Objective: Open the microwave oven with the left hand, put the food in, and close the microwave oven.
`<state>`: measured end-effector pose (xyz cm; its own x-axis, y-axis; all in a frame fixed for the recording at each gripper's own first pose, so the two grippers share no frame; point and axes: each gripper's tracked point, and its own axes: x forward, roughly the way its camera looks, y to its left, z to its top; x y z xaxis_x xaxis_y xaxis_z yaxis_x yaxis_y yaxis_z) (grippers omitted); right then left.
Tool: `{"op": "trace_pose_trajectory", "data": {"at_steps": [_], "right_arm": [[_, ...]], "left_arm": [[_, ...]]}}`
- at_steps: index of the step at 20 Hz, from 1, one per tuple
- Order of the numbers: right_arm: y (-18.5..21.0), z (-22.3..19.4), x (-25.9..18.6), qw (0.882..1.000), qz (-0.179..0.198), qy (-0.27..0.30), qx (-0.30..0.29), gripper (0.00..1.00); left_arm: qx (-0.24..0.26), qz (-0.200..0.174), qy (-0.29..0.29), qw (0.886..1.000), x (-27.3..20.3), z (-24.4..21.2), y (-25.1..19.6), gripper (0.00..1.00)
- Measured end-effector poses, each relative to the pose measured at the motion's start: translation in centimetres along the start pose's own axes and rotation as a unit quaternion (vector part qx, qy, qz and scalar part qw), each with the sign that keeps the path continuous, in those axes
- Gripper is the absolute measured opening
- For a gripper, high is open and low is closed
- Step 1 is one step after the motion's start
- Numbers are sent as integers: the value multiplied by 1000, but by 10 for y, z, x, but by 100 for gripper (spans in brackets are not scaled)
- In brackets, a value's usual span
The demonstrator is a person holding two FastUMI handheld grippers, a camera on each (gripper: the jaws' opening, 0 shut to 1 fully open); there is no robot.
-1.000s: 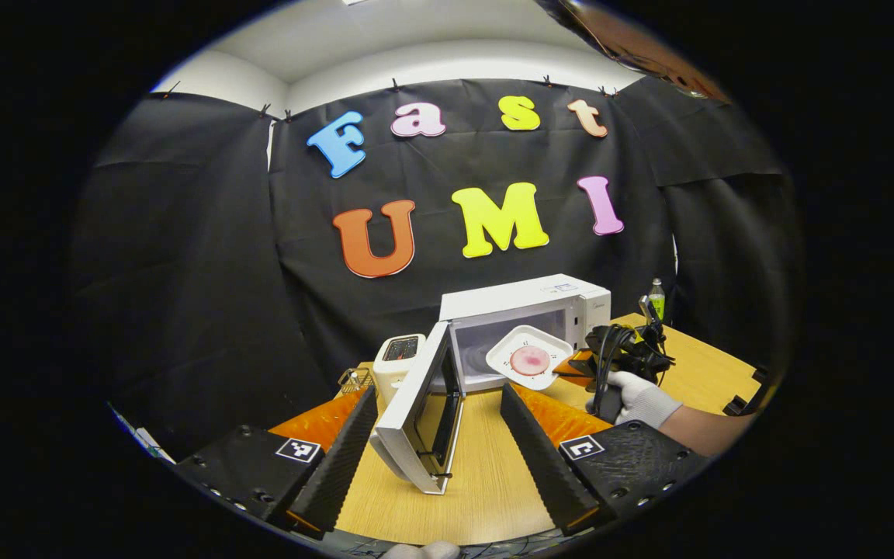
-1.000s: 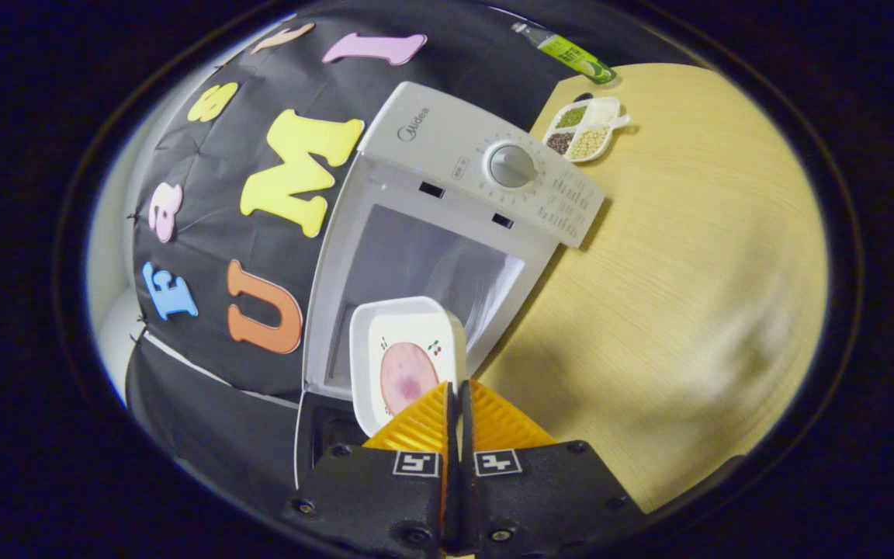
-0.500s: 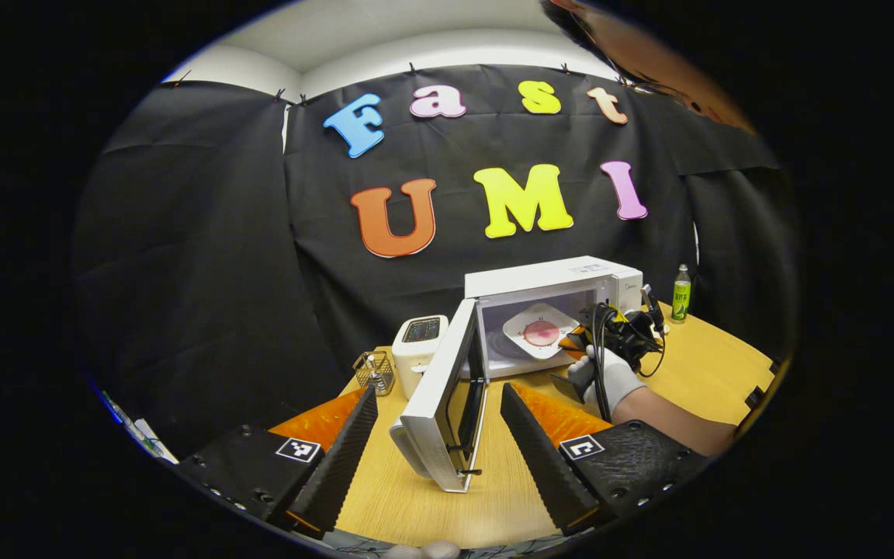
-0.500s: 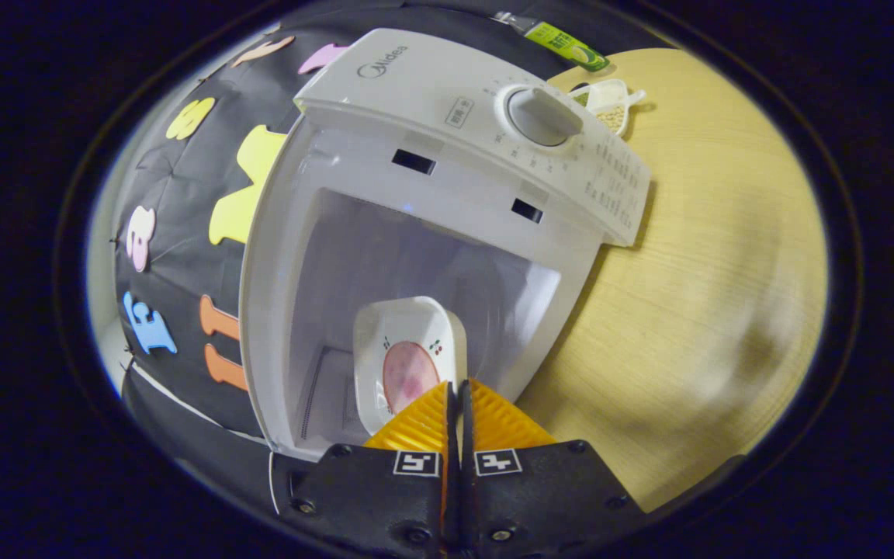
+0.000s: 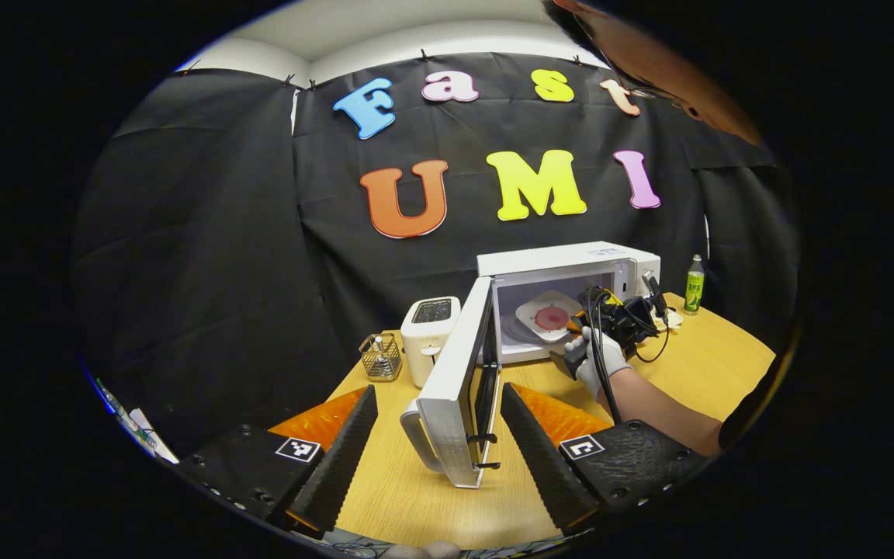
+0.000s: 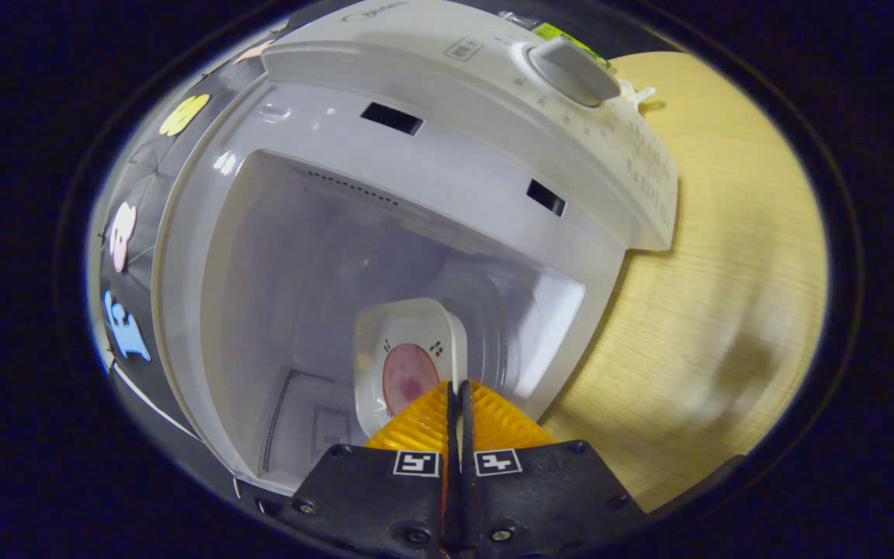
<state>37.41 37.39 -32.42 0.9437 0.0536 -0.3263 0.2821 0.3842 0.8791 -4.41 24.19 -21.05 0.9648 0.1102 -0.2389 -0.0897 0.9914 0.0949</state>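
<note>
The white microwave (image 5: 571, 260) stands at the back of the wooden table with its door (image 5: 459, 388) swung wide open toward me. A white square plate (image 5: 548, 317) with a pink slice of food (image 5: 552, 317) on it is inside the cavity. My right gripper (image 6: 456, 388) is shut on the plate's rim (image 6: 459, 349), holding the plate (image 6: 404, 365) and the food (image 6: 410, 376) tilted inside the microwave (image 6: 447, 140). A gloved hand (image 5: 594, 361) holds that gripper at the oven's mouth. My left gripper (image 5: 439, 400) stands open, low at the near edge, with the door's edge between its fingers but untouched.
A white toaster (image 5: 430, 326) and a small wire basket (image 5: 381, 355) stand left of the microwave. A green bottle (image 5: 694, 283) stands at the far right. The microwave's dial (image 6: 571, 70) sits on its control panel. Bare wooden table (image 6: 711, 295) lies to the right of the oven.
The right gripper has carried the plate from in front of the oven's mouth into the cavity. The left gripper has drawn back, staying open.
</note>
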Motion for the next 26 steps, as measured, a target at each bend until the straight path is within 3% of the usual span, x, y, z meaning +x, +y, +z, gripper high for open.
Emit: {"op": "trace_pose_trajectory", "data": {"at_steps": [4,5,7,8,9,11,12,14,15,16,17,18,19,22,23,24,25,26], "right_arm": [[3,3,2,1000,4,0,21,8],[2,2,0,1000,3,-2,22,0],[5,10,-11,1000,14,-19,0,9],[7,16,-15,999,15,-34,-25,43],[10,23,-20,998,16,-43,-52,39],[25,35,-41,993,39,-62,-97,56],[33,41,-51,990,51,-68,-115,80],[49,48,-72,982,75,-70,-159,91],[54,50,-84,977,80,-59,-190,92],[56,54,-97,972,83,-54,-215,85],[61,60,-114,967,87,-54,-235,99],[68,67,-132,961,94,-54,-253,89],[72,74,-151,954,96,-56,-277,99],[73,88,-203,935,90,-39,-342,100],[72,89,-222,930,91,-28,-355,89],[74,96,-238,924,91,-25,-372,100],[75,107,-255,913,86,-31,-398,100],[74,121,-269,901,78,-39,-425,89]], "left_arm": [[13,-7,-2,1000,5,1,-2,96],[16,-7,-2,1000,5,1,-1,96],[13,-9,-1,1000,5,2,0,96],[16,-8,-2,1000,5,2,1,96],[19,-6,-4,1000,5,4,3,96],[23,3,-11,1000,5,10,10,96],[23,6,-15,1000,5,11,14,96],[21,10,-25,999,3,19,20,96],[22,10,-30,999,2,23,21,96],[25,9,-36,999,2,31,21,96],[27,9,-40,999,1,36,21,96],[28,7,-49,998,2,45,23,96],[25,6,-55,998,3,51,24,96],[8,-1,-68,998,4,60,23,96],[1,-5,-70,998,5,63,22,96],[-2,-5,-71,997,8,66,22,96],[-5,-6,-72,997,9,68,23,96],[-7,-7,-76,997,9,71,24,96]]}}
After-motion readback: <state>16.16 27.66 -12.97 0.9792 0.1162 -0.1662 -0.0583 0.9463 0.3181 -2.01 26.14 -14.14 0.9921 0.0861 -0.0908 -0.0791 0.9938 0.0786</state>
